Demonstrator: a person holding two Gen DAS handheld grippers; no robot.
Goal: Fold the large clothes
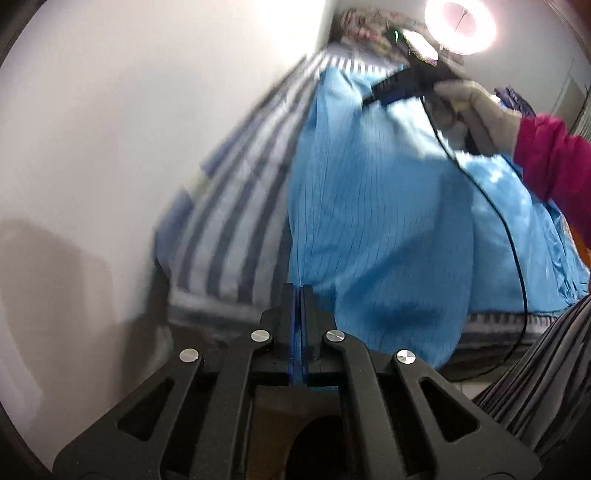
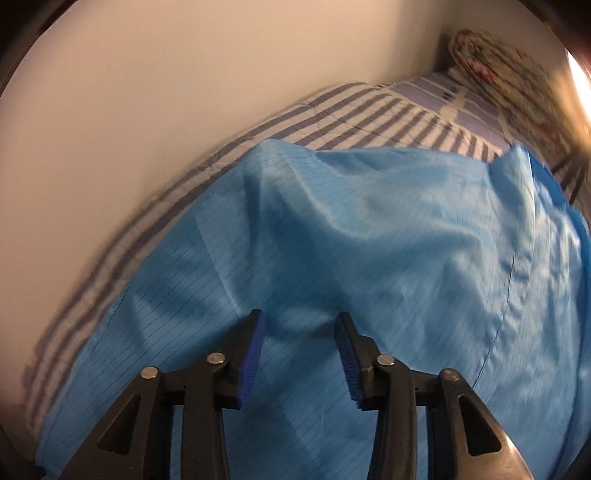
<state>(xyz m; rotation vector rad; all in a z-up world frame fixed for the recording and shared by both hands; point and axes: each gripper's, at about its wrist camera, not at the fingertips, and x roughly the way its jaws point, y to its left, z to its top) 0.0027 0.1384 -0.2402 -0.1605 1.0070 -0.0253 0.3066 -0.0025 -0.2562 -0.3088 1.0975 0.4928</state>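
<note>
Blue garment [image 2: 332,240] lies rumpled across the striped bed [image 2: 369,110], folding barely begun; left gripper [image 1: 297,291] pinches its near-edge hem, right gripper [image 2: 299,325] hovers unclenched.

Your left wrist view: strong glare from a round lamp [image 1: 460,26] at top right, blown out to white. Motion blur smears the striped bedding [image 1: 236,206] and the far corner. A soft shadow falls on the wall [image 1: 55,277]. Your right wrist view: dimmer, warmer; a flare streak [image 2: 578,77] at right edge. Both show fisheye bending and dark corners.
</note>
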